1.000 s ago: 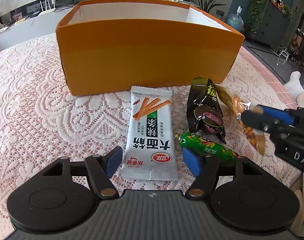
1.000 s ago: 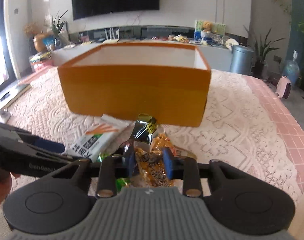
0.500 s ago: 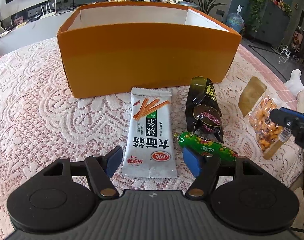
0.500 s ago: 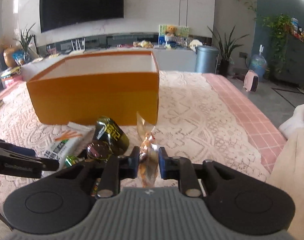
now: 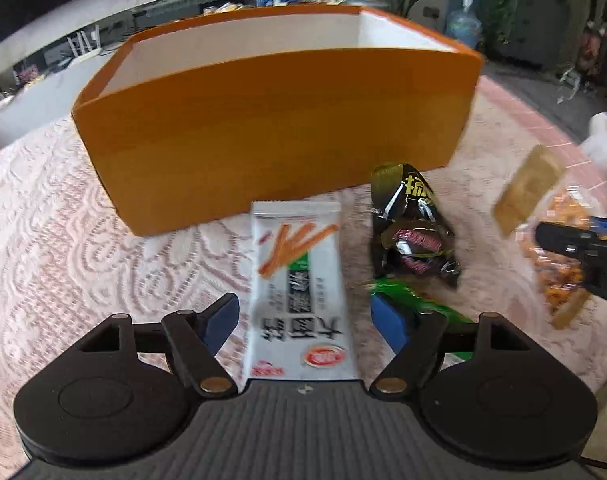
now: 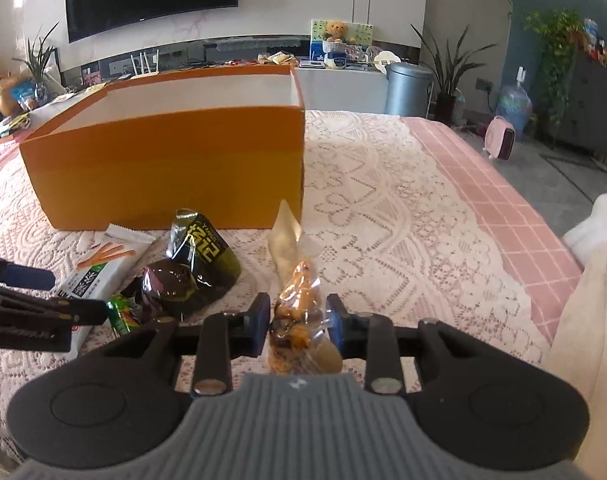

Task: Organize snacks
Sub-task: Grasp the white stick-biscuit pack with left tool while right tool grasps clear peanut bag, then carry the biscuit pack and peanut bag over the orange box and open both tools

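right gripper [image 6: 297, 322]: jaws closed on a clear packet of orange snacks [image 6: 299, 312], pinched across its lower half. the packet is held off the lace cloth [image 6: 403, 240], long axis roughly upright, sealed top pointing away toward the orange box [image 6: 175, 176]. in the left wrist view the same packet [image 5: 559, 240] is seen hanging at far right, well apart from the other snacks.

box position relative to the held packet: ahead and to the left, open top facing up; its near right corner lies just behind the packet's tip in the right wrist view. judged: the carry must go forward, leftward and above the rim before release.

left gripper [image 5: 303, 316]: jaws wide open, nothing held. the white noodle-stick packet [image 5: 299, 296] lies between the pads, long axis running along the fingers toward the box. black pouch [image 5: 415, 232] and green wrapper [image 5: 415, 304] lie just to its right; the right pad sits at the green wrapper's end, contact cannot be told.

the left gripper is nearer to the white packet.
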Tool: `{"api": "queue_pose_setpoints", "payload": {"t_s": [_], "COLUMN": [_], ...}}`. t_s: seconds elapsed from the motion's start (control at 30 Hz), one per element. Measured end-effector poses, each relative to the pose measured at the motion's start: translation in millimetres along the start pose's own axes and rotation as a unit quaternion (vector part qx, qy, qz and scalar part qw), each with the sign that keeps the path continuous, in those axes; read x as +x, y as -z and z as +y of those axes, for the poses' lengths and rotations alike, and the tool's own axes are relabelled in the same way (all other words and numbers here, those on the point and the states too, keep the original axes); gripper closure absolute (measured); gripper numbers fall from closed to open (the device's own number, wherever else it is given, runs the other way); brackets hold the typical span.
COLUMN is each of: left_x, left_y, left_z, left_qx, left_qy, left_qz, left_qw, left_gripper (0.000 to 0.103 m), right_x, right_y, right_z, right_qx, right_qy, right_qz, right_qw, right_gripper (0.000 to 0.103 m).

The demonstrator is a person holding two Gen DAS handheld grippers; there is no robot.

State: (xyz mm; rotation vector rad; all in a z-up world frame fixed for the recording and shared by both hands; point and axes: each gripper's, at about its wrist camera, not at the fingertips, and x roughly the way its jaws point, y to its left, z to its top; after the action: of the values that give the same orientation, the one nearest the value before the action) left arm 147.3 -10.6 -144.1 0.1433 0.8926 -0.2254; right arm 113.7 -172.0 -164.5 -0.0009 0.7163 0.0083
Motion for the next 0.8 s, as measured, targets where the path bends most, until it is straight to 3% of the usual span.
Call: {"api": "queue_pose_setpoints", "payload": {"t_s": [0.07,0.23,0.4,0.47,0.57,0.8], "left_x": [5,11,20,22,20,4], "left_y": [-3,-5,-8,-10,-11,-5], "left_z": [3,8,-8,-8,-6,2], "left_qx": [-0.003,-0.026,0.007,0.004,-0.001,-0.028], "left_qy": [-0.008,0.021,0.003,0.006,0.008,0.007], "left_qz": [0.009,0.024,0.011,0.014,0.010,-0.002], "left_qw": [0.9999,0.9991,0.9999,0.9999,0.9999,0.9996], "left_gripper": [0.019,0.019,0.017,0.023,0.044,0.048], "right_x": [0,4,8,8,8,3], "right_y": [1,1,0,0,0,1], "right_z": [0,0,0,-1,-1,3], "right_qx": [0.000,-0.001,0.000,0.002,0.001,-0.013], "right_qy": [-0.002,-0.004,-0.007,-0.008,-0.011,-0.011], "right_qz": [-0.001,0.001,0.006,0.007,0.007,-0.001], "right_qw": [1.000,1.000,1.000,1.000,1.000,1.000], "right_gripper": [0.075,0.076,0.076,0.076,0.078,0.079]}}
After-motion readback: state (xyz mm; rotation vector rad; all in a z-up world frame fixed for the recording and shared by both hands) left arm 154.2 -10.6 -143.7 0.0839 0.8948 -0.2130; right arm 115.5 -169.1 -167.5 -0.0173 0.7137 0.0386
